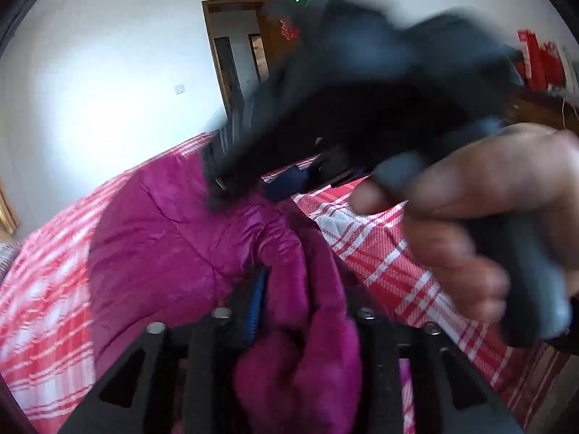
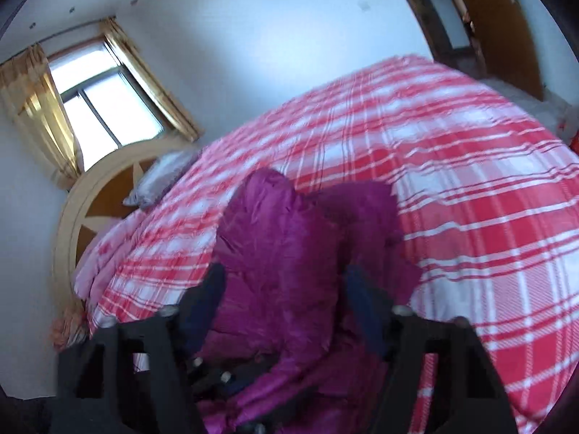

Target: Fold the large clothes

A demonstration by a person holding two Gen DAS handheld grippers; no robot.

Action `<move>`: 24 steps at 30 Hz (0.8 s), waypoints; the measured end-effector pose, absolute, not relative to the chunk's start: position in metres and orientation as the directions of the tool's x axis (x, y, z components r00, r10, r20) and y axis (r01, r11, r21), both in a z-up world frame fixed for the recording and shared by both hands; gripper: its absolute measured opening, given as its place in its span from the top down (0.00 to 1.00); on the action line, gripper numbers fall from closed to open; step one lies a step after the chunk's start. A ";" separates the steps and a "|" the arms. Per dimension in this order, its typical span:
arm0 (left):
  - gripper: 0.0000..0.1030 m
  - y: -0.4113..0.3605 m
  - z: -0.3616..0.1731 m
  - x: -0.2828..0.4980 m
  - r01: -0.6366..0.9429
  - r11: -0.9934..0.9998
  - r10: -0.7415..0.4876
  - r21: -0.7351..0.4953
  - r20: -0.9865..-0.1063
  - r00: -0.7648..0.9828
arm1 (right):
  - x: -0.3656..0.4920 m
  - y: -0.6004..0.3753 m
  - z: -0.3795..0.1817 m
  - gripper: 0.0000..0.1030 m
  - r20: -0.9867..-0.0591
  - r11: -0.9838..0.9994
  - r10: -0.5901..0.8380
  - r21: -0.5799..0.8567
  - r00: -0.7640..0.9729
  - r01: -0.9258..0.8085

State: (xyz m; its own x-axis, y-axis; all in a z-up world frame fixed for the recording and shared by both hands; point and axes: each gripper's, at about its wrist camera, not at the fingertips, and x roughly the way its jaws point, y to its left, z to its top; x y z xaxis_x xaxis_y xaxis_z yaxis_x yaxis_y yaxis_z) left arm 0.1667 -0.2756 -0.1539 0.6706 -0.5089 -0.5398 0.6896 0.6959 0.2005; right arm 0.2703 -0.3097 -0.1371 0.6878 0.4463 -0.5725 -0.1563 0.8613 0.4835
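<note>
The left tongs [image 1: 300, 311] hold a bunched fold of a magenta padded coat [image 1: 163, 238]. The fabric fills the gap between the two black fingers, which look pressed against it, though blur makes the contact hard to confirm. The right tongs [image 2: 286, 289] stand half spread around another part of the same coat [image 2: 289, 238]. Fabric lies between their dark fingers, but the picture does not show whether the pads press on it.

The coat lies on a bed [image 2: 488, 199] covered in a red and white check sheet. It sits at the near edge of the bed, directly in front of both tongs, and spreads away to the far left in the left view. In that view the right hand [image 1: 481, 224] crosses on the right side, gripping its dark handle close above the coat.

The step in hand appears to be an early fold: both tongs are gathering one edge of the coat. The coat still looks crumpled, not flat, so most of the folding seems left to do.

The next move probably calls for a firm pinch on both sides, then lifting the edge and carrying it across the coat. The thick, slippery padding may slide out of a loose grip.
</note>
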 end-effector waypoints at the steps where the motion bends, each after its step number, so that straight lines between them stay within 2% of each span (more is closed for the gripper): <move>1: 0.57 -0.271 -0.149 0.159 0.692 0.688 -0.511 0.219 -0.530 0.676 | 0.279 -0.306 -0.144 0.60 -0.614 0.884 0.408 0.449 0.676 -0.126; 3: 0.48 -0.259 -0.140 0.146 0.701 0.673 -0.530 0.235 -0.508 0.679 | 0.284 -0.308 -0.152 0.61 -0.650 0.907 0.353 0.414 0.673 -0.076; 5: 0.17 -0.244 -0.129 0.138 0.690 0.688 -0.536 0.223 -0.484 0.691 | 0.283 -0.314 -0.159 0.61 -0.653 0.903 0.344 0.426 0.674 -0.049; 6: 0.15 -0.229 -0.122 0.133 0.686 0.699 -0.553 0.199 -0.458 0.696 | 0.282 -0.315 -0.160 0.61 -0.658 0.907 0.333 0.419 0.675 -0.039; 10: 0.14 -0.179 -0.105 0.142 0.666 0.736 -0.563 0.123 -0.436 0.703 | 0.280 -0.322 -0.167 0.61 -0.686 0.926 0.282 0.377 0.670 -0.005; 12: 0.10 -0.155 -0.110 0.163 0.604 0.791 -0.511 0.099 -0.434 0.741 | 0.280 -0.324 -0.168 0.61 -0.695 0.935 0.264 0.354 0.669 -0.001; 14: 0.10 -0.141 -0.121 0.190 0.542 0.836 -0.446 0.087 -0.468 0.763 | 0.277 -0.325 -0.166 0.60 -0.707 0.947 0.229 0.321 0.669 0.016; 15: 0.10 -0.132 -0.134 0.211 0.521 0.852 -0.421 0.059 -0.514 0.748 | 0.277 -0.326 -0.165 0.58 -0.714 0.950 0.210 0.311 0.668 0.035; 17: 0.10 -0.123 -0.151 0.230 0.516 0.856 -0.451 -0.038 -0.542 0.709 | 0.274 -0.330 -0.157 0.51 -0.717 0.947 0.158 0.305 0.679 0.101; 19: 0.10 -0.124 -0.158 0.237 0.518 0.849 -0.487 -0.108 -0.540 0.686 | 0.264 -0.327 -0.134 0.50 -0.684 0.935 0.108 0.315 0.721 0.160; 21: 0.10 -0.137 -0.160 0.236 0.519 0.849 -0.485 -0.099 -0.535 0.692 | 0.254 -0.315 -0.101 0.50 -0.629 0.927 0.075 0.331 0.774 0.179; 24: 0.10 -0.148 -0.163 0.230 0.525 0.849 -0.473 -0.060 -0.527 0.706 | 0.249 -0.298 -0.067 0.36 -0.529 0.893 0.128 0.430 0.839 0.135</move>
